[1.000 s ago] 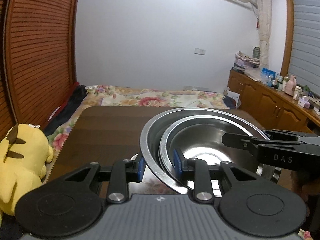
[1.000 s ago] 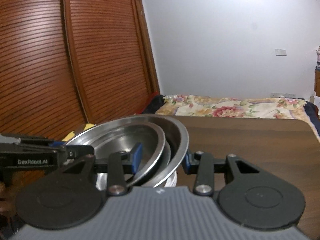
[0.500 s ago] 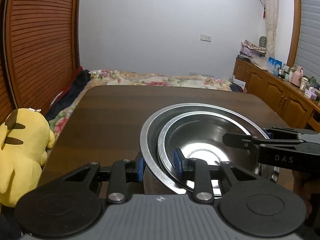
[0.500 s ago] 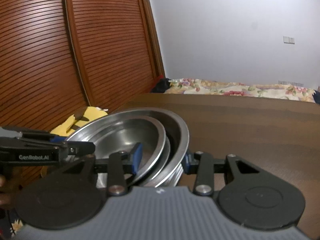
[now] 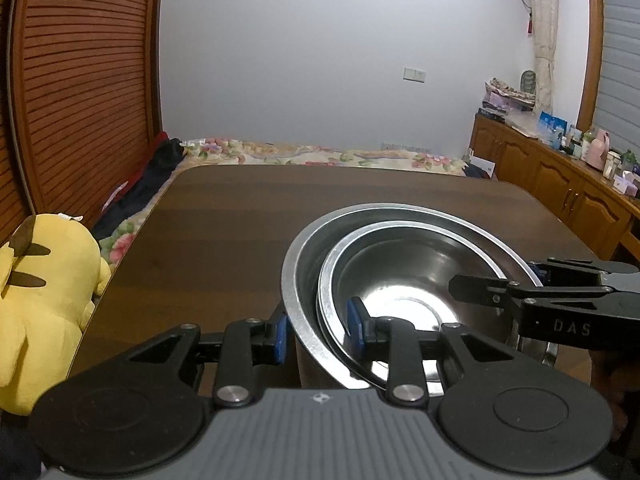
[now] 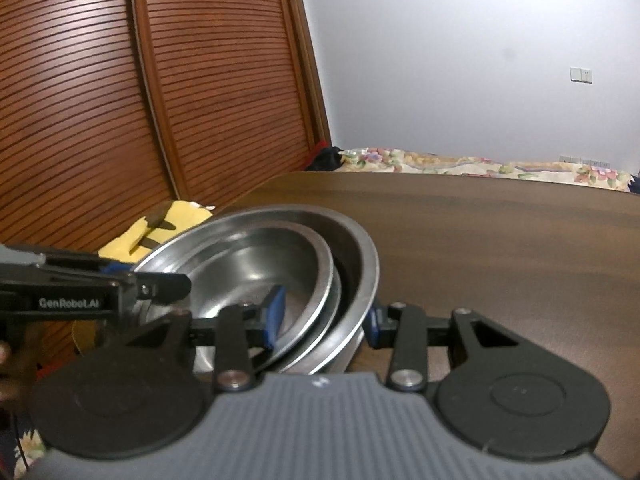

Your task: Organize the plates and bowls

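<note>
A stack of nested steel bowls is seen at the near part of the dark wooden worktop [image 5: 240, 224]. The large outer bowl [image 5: 298, 280] carries a smaller inner bowl [image 5: 408, 276] inside it, set off-centre towards the near side in the left wrist view; in the right wrist view at least one further rim is seen between the two. Whether the stack rests on the worktop or is held just above it cannot be told.

The left claw [image 5: 316, 330] is closed over the near rims: one blue-padded finger lies against the outside wall of the outer bowl, the other inside the inner bowl, so the nested rims are pinched together. The right claw [image 6: 322, 318] grips the opposite side of the stack in the same manner, one pad inside the inner bowl [image 6: 256, 264] and one outside the outer bowl [image 6: 360, 264]. Each claw is also seen from the other's camera, reaching in across the bowls from the side.

A yellow plush toy [image 5: 44, 296] is seen beside the worktop's left edge, below slatted wooden doors [image 6: 160, 92]. A bed with a floral cover [image 5: 320, 156] lies beyond the worktop, and wooden cabinets [image 5: 560, 184] bearing small items stand at the right
</note>
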`<state>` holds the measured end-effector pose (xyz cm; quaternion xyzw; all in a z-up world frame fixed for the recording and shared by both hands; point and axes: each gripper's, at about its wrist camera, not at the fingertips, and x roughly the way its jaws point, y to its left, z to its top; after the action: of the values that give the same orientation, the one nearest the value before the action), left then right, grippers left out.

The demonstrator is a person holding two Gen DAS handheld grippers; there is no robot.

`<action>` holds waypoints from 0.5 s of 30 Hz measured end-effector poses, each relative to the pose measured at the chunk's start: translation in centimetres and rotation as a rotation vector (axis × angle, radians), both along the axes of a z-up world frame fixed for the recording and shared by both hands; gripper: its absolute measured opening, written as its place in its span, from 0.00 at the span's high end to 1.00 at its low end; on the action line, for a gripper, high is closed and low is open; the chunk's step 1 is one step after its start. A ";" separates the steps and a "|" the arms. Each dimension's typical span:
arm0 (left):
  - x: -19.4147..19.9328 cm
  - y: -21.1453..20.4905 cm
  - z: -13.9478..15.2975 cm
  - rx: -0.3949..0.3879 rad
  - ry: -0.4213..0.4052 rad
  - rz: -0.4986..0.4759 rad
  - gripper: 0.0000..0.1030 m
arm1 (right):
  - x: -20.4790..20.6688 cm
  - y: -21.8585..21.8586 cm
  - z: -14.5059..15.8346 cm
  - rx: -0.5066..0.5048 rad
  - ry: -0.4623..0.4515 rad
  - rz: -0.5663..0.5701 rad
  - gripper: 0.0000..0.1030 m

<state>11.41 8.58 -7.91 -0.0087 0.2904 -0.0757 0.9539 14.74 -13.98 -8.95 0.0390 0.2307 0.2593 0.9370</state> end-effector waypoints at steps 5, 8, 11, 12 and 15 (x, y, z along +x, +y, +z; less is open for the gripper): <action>0.1 0.0 0.0 -0.003 0.001 0.002 0.69 | 0.2 0.0 0.1 -0.012 0.004 0.007 0.59; 0.1 -0.1 -0.1 -0.003 0.004 0.004 0.69 | 0.3 0.0 0.2 -0.012 0.014 0.014 0.59; 0.1 -0.1 -0.1 0.006 0.006 0.006 0.69 | 0.2 0.1 0.5 -0.035 0.001 0.003 0.57; 0.1 -0.2 -0.1 0.012 0.007 0.010 0.68 | 0.2 0.1 0.6 -0.043 -0.006 -0.005 0.55; 0.1 -0.3 0.0 0.036 0.000 0.018 0.61 | 0.1 -0.1 0.9 -0.054 -0.027 -0.025 0.53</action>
<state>11.54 8.26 -7.91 0.0058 0.2915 -0.0621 0.9545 14.83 -14.08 -8.01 0.0132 0.2245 0.2419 0.9439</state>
